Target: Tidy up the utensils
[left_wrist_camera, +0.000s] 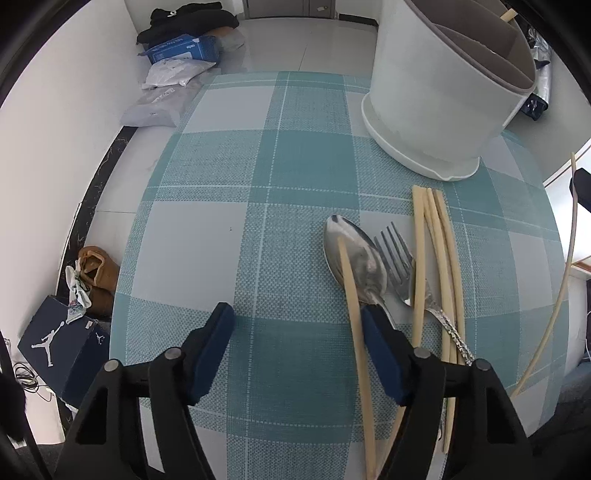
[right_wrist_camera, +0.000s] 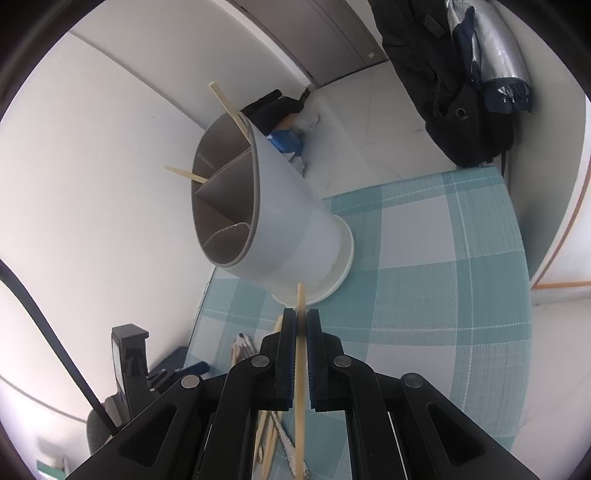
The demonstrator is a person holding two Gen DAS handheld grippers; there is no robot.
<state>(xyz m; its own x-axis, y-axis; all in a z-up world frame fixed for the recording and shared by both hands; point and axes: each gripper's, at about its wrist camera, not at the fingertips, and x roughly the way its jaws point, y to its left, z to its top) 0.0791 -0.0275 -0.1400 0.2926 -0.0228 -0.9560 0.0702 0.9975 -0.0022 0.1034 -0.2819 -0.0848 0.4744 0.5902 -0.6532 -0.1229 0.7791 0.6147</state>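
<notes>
Over the checked table [left_wrist_camera: 229,177], we are holding the left gripper [left_wrist_camera: 295,332] partly open around one chopstick [left_wrist_camera: 354,325] lying across the spoon [left_wrist_camera: 354,258]. Our right gripper [right_wrist_camera: 301,325] is pinching another chopstick [right_wrist_camera: 300,369] before the white holder [right_wrist_camera: 288,206].

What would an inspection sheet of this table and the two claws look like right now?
Surface: checked teal cloth on the table.
Job's things: white holder with dividers, two chopsticks already in it; spoon, fork and loose chopsticks lying together on the cloth.
Clutter: nothing seen on the cloth.
Claws: left claw open, one chopstick between its pads, not pinched; right claw shut on a chopstick.
Cables: thin wires on the floor by the shoebox.
Surroundings: shoes, parcels, dark clothes, backpack.
</notes>
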